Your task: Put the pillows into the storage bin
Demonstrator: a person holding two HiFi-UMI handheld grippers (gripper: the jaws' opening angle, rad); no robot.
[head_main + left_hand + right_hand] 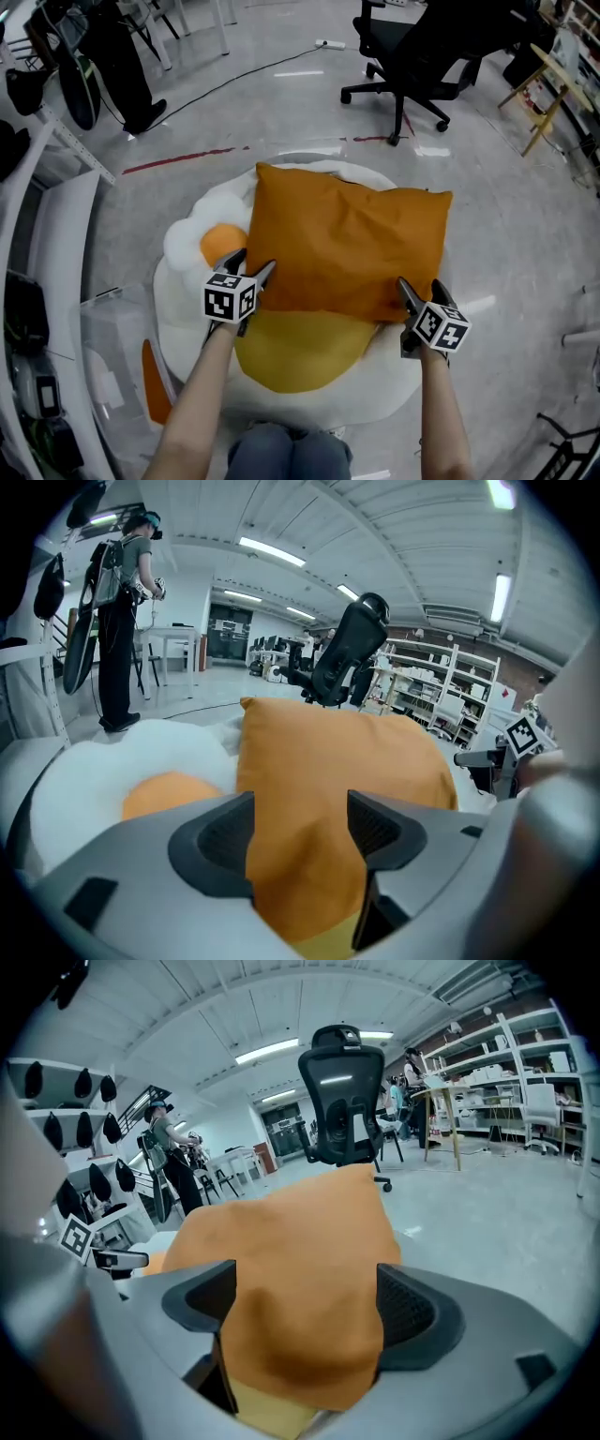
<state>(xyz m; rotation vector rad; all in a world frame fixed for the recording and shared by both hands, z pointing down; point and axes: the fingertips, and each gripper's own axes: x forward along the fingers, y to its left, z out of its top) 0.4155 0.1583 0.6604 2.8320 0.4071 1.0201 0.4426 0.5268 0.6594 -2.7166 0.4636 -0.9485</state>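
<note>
Orange pillow [347, 246] lies flat on the fried-egg cushion [187, 246], toward its far edge, with its long axis running left to right. Its two near corners sit between the wide-spread jaws of the left gripper [251, 265] and right gripper [419, 289], equally close, apparently unpinched.

The orange pillow [347, 248], square and plump, lies flat on the far right part of the white egg pillow [187, 239] with yellow yolks.
</note>
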